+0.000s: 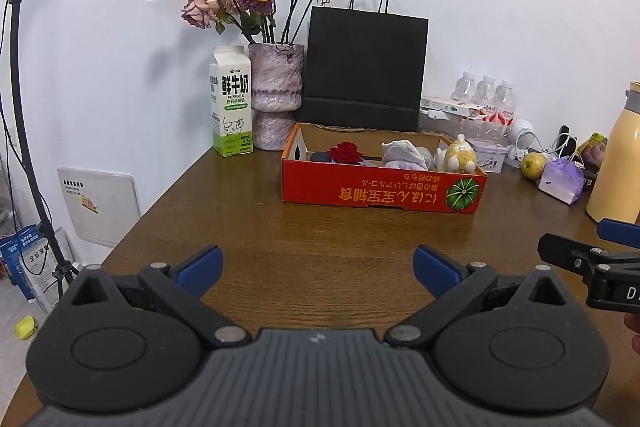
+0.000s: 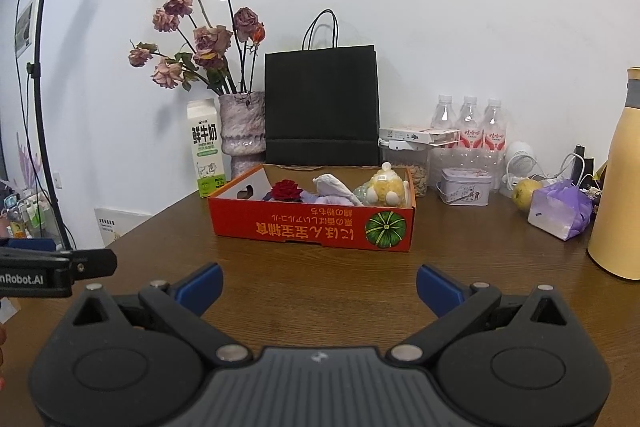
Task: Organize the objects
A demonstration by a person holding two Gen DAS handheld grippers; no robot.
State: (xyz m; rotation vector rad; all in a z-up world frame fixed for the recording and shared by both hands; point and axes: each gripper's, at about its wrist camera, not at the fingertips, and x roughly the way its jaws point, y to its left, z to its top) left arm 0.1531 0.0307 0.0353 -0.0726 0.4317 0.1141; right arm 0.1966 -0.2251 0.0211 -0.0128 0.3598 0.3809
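A red cardboard box [image 1: 380, 189] [image 2: 312, 227] sits on the brown wooden table [image 1: 320, 267] [image 2: 320, 283]. In it lie a red rose [image 1: 344, 151] [image 2: 286, 190], a white and lilac cloth [image 1: 402, 153] [image 2: 334, 189] and a yellow plush toy [image 1: 460, 155] [image 2: 386, 187]. My left gripper [image 1: 318, 267] is open and empty, well short of the box. My right gripper [image 2: 319, 285] is open and empty too, also short of the box. Each gripper shows at the edge of the other's view.
Behind the box stand a milk carton [image 1: 232, 103] [image 2: 205, 149], a vase of dried roses [image 1: 276, 95] [image 2: 243, 131] and a black paper bag [image 1: 364, 71] [image 2: 322, 107]. To the right are water bottles [image 2: 468, 123], a tin [image 2: 466, 187], a pear [image 2: 526, 191], a purple packet [image 2: 560, 211] and a yellow flask [image 2: 620, 179].
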